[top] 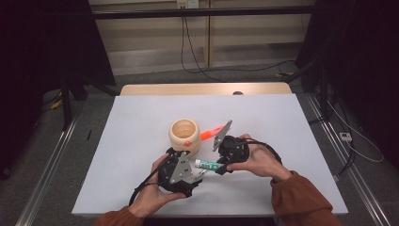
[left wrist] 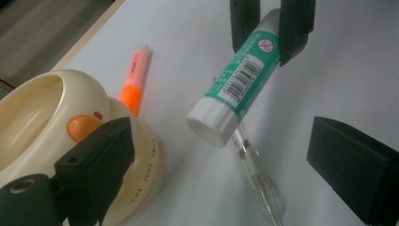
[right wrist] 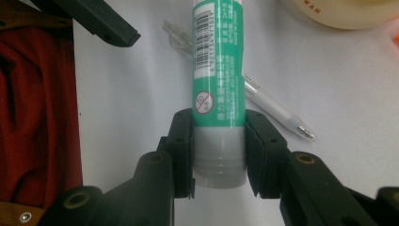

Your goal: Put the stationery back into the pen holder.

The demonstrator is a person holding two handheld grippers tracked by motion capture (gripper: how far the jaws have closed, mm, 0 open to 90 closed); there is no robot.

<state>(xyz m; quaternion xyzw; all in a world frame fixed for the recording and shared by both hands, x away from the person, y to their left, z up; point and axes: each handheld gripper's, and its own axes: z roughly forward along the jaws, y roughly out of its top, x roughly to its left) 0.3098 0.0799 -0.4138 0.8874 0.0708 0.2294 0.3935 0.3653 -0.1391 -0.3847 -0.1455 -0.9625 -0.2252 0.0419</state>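
Two-handed handling of a glue stick [top: 207, 164] beside a cream holder [top: 184, 134] on a white bench [top: 131, 141]. The right gripper [right wrist: 219, 141] pinches the glue stick at its grey base end, jaws pressed against both sides; the stick is carried clear of the bench, white cap pointing toward the left gripper [left wrist: 226, 155], whose jaws stand spread on either side of the cap without touching it. Judged stage: pick-up done; a handover, uncapping or placing in the holder at 11 o'clock of the stick is left. An orange highlighter [top: 210, 133] lies at 3 o'clock of the holder. The gripper views show a clear pen [right wrist: 277, 110] lying on the bench beneath the stick; the high view alone shows both hands and the holder's hollow interior
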